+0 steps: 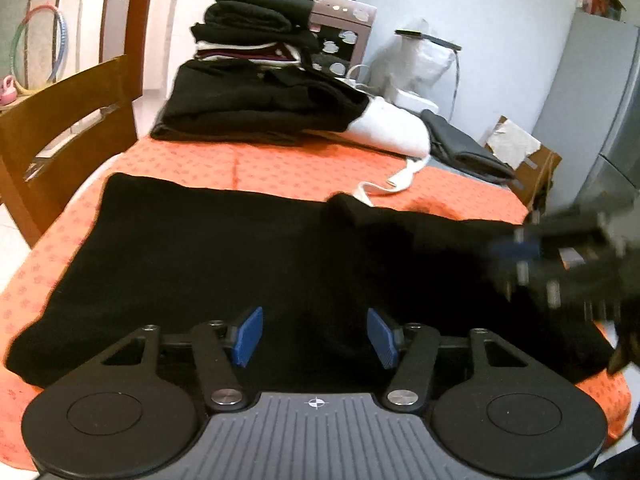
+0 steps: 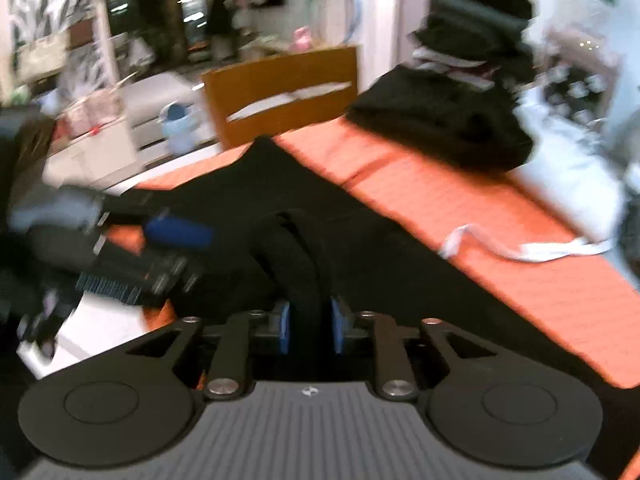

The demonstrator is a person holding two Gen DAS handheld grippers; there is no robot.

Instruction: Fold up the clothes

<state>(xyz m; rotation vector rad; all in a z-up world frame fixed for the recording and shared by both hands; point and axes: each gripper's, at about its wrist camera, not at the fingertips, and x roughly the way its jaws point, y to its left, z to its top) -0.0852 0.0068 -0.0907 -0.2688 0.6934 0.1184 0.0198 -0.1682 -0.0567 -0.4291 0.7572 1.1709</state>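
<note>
Black cloth fills the near ground in both wrist views: a dark garment (image 1: 200, 264) lies spread flat across the orange patterned cloth of the desk (image 1: 280, 160). The left hand-held gripper (image 1: 315, 336) hangs over the garment's near edge with its blue pads (image 1: 250, 336) standing well apart; nothing sits pinched between them, only flat black fabric beneath. The right hand-held gripper (image 2: 308, 328) has its blue pads (image 2: 284, 328) drawn close together on a raised fold of the same black garment (image 2: 296, 264), and the gathered fabric runs forward from between them as a thick ridge. In the left wrist view that right hand-held gripper shows as a blur at the right edge of the garment, and in the right wrist view the left one appears blurred at the left, over the desk's corner.

Further along the desk, a white strap (image 1: 394, 184) trails on the orange cloth, coming from a white garment (image 1: 384, 128) just behind it. A tall pile of folded clothes (image 1: 256, 60), mostly black with a pale layer in the middle, stands at the far end, touching the white garment. A grey folded piece (image 1: 464, 148) lies to the right. A wooden chair (image 1: 68, 120) stands beside the desk on the left, and a grey refrigerator (image 1: 600, 100) stands at the far right.
</note>
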